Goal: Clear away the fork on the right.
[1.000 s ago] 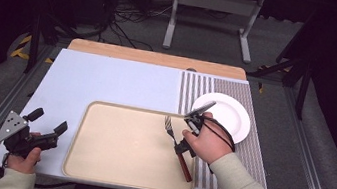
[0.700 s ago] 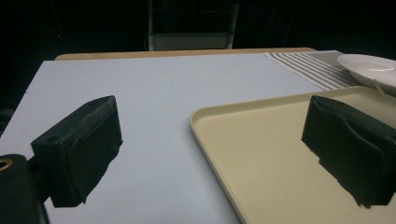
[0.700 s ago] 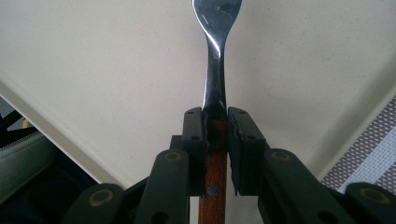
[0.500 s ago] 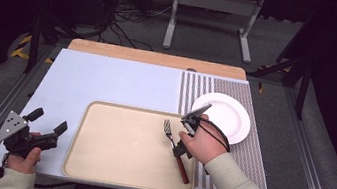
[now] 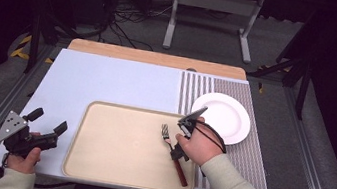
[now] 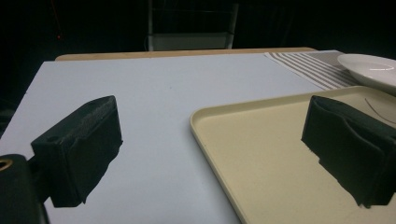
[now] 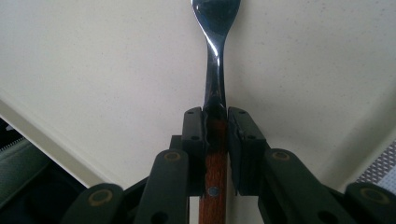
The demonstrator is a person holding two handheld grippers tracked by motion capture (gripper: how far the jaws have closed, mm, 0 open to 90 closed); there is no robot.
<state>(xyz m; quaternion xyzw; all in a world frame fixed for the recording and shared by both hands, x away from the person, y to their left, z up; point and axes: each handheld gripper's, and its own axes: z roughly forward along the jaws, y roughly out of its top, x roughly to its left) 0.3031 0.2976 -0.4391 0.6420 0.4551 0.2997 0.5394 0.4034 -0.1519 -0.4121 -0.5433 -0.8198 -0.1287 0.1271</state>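
High view: person's forearms come in from bottom edge. Right gripper (image 5: 181, 139) sits over the right part of a beige tray (image 5: 110, 166), its jaws nearly shut on a fork (image 5: 166, 133) w/ a wooden handle; fork tines point toward the far side, handle end trails toward the tray's near-right corner. White plate (image 5: 226, 114) lies on a striped mat (image 5: 198, 86), just beyond that hand. Left gripper (image 5: 45, 124) rests on the pale blue table cover (image 5: 108, 80), just left of the tray, jaws spread wide w/ nothing between them

Left gripper view: two black jaws stand far apart, empty; tray corner (image 6: 210, 126) lies between them, plate rim (image 6: 369, 67) at far right

Right gripper view: both pads clamp the fork (image 7: 215, 70) where metal neck meets wood handle; fork lies on or just above the tray floor (image 7: 93, 70), can't tell which
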